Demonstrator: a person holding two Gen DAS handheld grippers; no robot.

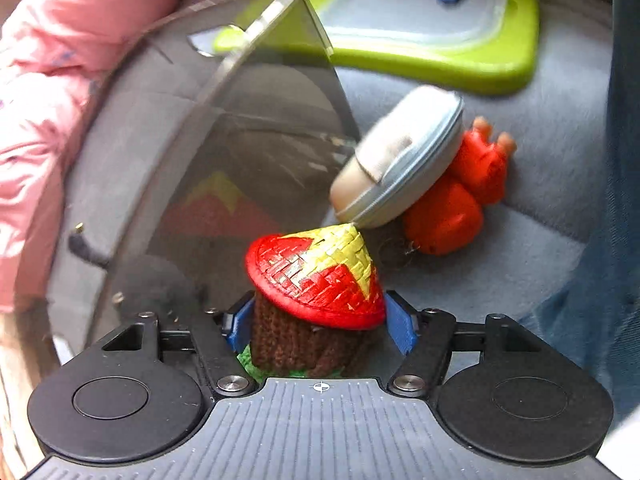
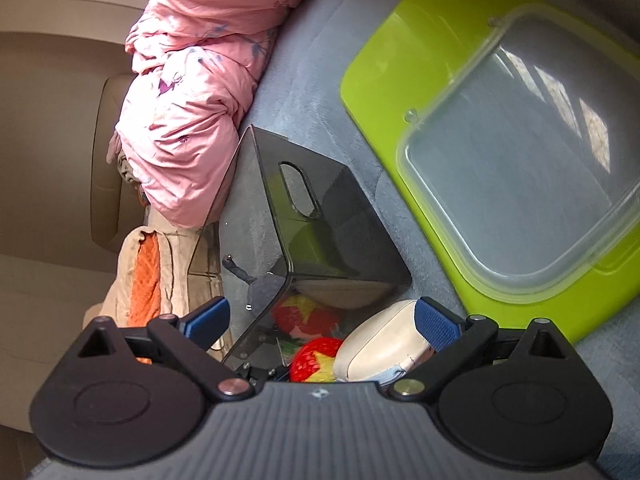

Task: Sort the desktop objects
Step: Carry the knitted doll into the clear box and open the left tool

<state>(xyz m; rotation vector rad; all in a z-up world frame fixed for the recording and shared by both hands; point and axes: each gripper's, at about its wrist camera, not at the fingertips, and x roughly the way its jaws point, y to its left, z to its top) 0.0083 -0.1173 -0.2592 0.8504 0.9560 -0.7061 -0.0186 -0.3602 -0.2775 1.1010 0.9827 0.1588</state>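
At the far left lies a crumpled pink floral quilt (image 2: 192,92), bunched against the grey fabric surface (image 1: 540,152). Beside it stands a smoked transparent acrylic box (image 2: 320,224) with an oval handle slot in one wall.

At the box's near corner, the left gripper (image 1: 320,320) has its blue pads (image 1: 400,326) closed against both sides of a brown knitted toy figure wearing a red and yellow woven conical hat (image 1: 316,276); the figure fills the gap between the jaws. To the right of the hat, a cream and grey oval zippered pouch (image 1: 400,160) rests tilted on an orange plastic toy figure (image 1: 460,200).

The right gripper (image 2: 320,324) stands wide open. Its right pad (image 2: 436,326) is against the pouch; its left pad is clear of everything. Nothing is gripped.

At the far right, a lime green plastic tray (image 2: 400,64) carries a clear plastic rectangular container (image 2: 520,168).
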